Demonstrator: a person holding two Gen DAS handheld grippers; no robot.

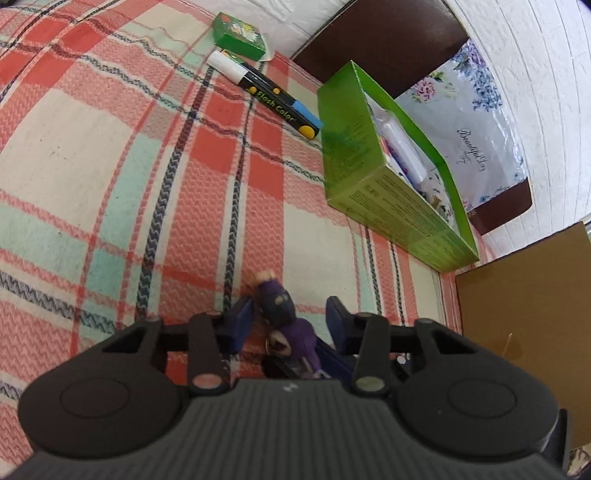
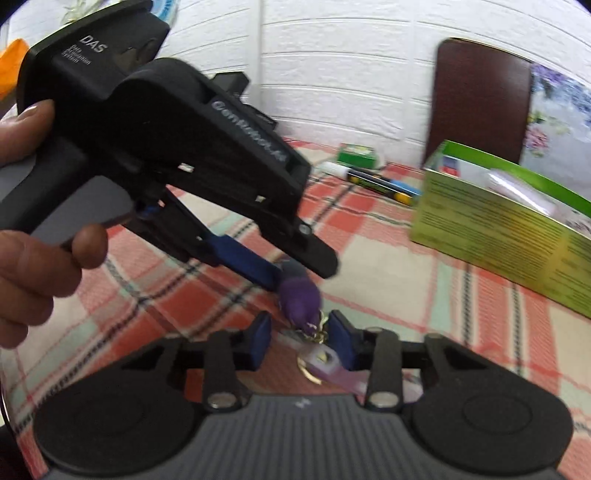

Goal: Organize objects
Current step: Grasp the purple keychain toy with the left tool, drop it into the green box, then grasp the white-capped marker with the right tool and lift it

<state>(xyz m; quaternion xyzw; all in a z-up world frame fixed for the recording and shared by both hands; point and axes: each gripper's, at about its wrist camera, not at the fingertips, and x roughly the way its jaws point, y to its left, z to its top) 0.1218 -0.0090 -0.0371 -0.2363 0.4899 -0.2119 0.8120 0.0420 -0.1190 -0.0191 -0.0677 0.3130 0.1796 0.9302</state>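
Both grippers meet over a purple doll keychain [image 1: 282, 314] on the checked blanket [image 1: 110, 184]. The left gripper [image 1: 288, 314] pinches the doll; the right gripper [image 2: 299, 332] has narrowed around its ring. A marker [image 1: 266, 94] and small box [image 1: 240, 35] remain outside the partly filled green box [image 1: 347, 158].

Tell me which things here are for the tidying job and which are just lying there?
For the job: purple keychain toy, held by both the left claw and the right claw; open green box; marker pen; small green box.
Just there: checked cloth, floral bag, brown chair.
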